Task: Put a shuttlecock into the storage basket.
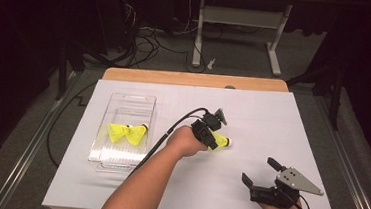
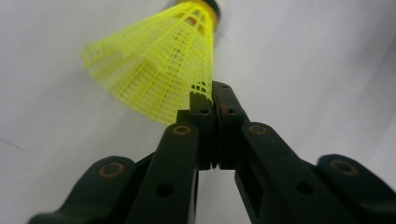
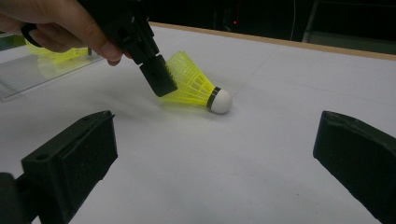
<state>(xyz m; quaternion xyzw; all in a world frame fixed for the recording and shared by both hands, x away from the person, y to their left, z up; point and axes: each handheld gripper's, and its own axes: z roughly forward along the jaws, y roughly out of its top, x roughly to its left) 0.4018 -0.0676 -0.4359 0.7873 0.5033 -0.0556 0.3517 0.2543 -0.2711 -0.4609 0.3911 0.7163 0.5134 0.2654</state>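
The left claw (image 1: 215, 139) sits near the middle of the white tabletop (image 1: 253, 115), its jaws pressed together on the rim of a yellow shuttlecock (image 1: 222, 141). In the left gripper view the two black jaws meet with a thin edge of the shuttlecock's mesh skirt (image 2: 159, 70) pinched between their tips, the rest of the skirt fanning up and to the left. In the right gripper view the shuttlecock (image 3: 196, 86) lies on its side on the tabletop, white cork (image 3: 221, 101) pointing right and touching the surface, while the left claw (image 3: 159, 77) comes down on the skirt's open end from above, held by the person's left hand (image 3: 60, 25).

The right claw (image 1: 263, 173) rests near the tabletop's front right edge, well apart from the shuttlecock, jaws wide apart with nothing between them.

To the left stands a clear tray (image 1: 123, 102), with two more yellow shuttlecocks (image 1: 127, 133) lying inside it, touching each other.
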